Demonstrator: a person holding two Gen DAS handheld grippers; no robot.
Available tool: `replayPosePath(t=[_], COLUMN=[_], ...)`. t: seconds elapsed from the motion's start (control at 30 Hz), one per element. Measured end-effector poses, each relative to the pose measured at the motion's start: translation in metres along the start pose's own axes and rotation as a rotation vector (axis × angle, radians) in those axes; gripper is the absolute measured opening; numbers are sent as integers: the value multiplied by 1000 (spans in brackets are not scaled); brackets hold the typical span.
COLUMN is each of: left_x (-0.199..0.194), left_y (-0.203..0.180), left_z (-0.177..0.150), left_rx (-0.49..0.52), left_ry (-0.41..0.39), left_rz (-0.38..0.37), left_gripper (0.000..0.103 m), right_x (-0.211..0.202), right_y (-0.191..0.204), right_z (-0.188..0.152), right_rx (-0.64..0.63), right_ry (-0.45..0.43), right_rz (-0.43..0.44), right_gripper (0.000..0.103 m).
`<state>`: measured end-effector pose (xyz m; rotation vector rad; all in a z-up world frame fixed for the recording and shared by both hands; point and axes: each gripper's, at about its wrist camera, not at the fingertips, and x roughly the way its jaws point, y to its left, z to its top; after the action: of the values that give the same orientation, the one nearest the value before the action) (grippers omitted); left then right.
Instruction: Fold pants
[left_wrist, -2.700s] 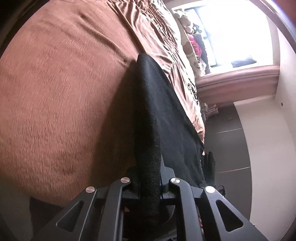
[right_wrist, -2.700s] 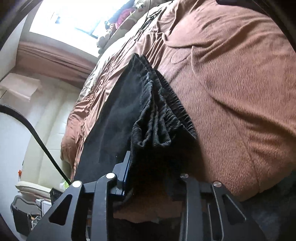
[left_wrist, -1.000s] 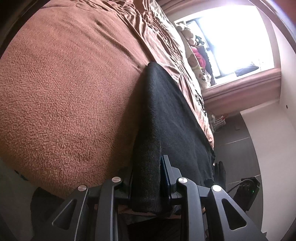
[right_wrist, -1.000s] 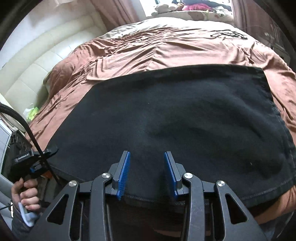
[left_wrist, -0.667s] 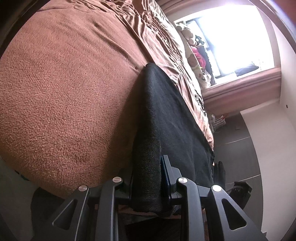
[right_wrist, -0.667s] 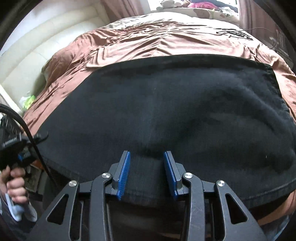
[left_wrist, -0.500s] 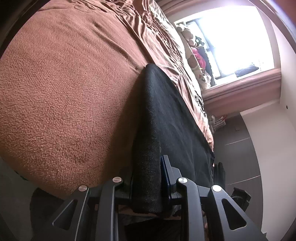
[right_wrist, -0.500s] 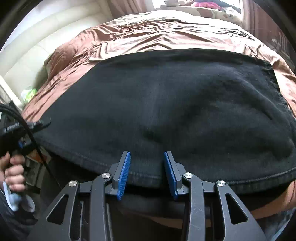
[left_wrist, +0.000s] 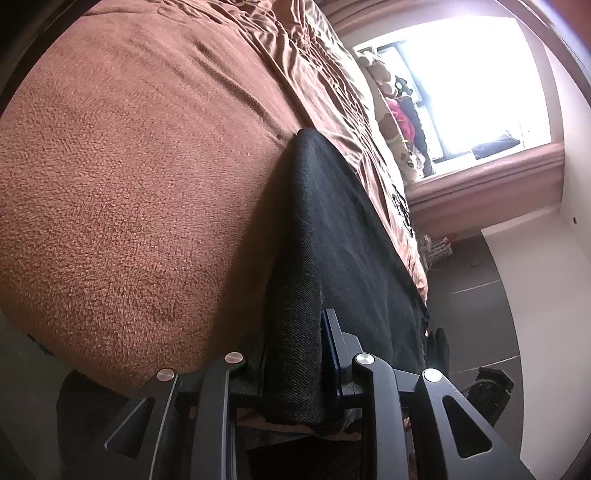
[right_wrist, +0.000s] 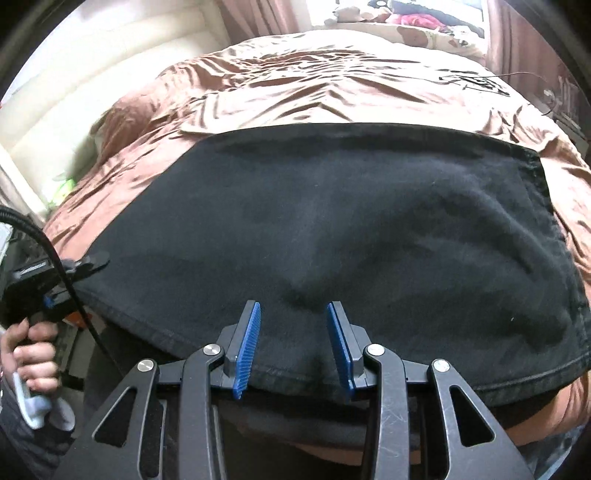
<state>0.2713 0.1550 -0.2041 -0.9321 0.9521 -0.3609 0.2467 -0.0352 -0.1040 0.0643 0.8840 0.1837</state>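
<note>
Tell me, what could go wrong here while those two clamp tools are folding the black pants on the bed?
The left gripper pinches only a narrow edge of the pants; a tug might slip the cloth out. The right gripper is open over the near hem, so it could close on just one layer. The pants' near edge overhangs the brown blanket and might slide off the bed.

right tool (right_wrist: 293, 343) off pants (right_wrist: 332, 236)
</note>
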Motion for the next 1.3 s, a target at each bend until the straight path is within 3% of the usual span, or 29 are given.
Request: replayPosePath(t=[0.33, 0.9, 1.3], left_x=[-1, -1, 6], left_y=[1, 10, 13], left_z=[-2, -7, 0], left_rx=[-25, -113, -147], left_ry=[-7, -23, -17], left_rz=[9, 1, 2], left_gripper=[26, 26, 26], right_x=[27, 97, 141], right_y=[0, -13, -14], right_z=[23, 103, 156], right_rx=[16, 51, 61], right_ry=[11, 78, 105], right_rz=[-23, -41, -86], right_gripper=[35, 15, 15])
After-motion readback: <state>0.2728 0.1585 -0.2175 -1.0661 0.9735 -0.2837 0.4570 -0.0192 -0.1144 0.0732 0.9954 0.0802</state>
